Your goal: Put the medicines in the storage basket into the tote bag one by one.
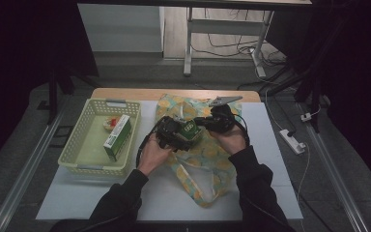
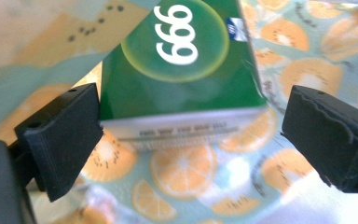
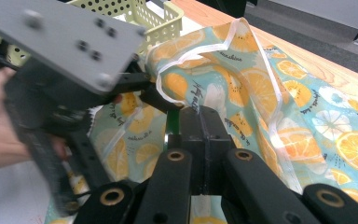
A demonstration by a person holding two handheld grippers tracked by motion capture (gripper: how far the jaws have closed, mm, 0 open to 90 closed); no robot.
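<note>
One box: green carton [image 2: 182, 70] with white "999" in a pale ring, white strip of small print along the near edge; slightly blurred.
Box place: sits over the fruit-print bag [image 1: 207, 154] at mid-table, between the two hands in the high view.
Key relation: carton lies straight ahead of the left gripper [image 2: 191, 135], between its jaws, long axis running away from the camera; near end level with the pads.
Left gripper: jaws wide apart; left pad at the carton's corner, contact unclear; right pad well clear, so no grip on it.
Right gripper: [image 3: 200, 126] jaws closed together, pinching bag fabric by the white drawstring, seemingly holding the mouth up.
Nearer hand: left; judged to be the one dealing with the carton.
Bag: teal cloth, orange slices and kiwi print, white cord.
Outward: pale yellow basket [image 1: 84, 157] to the left, holding another green-and-white box [image 1: 117, 137].
</note>
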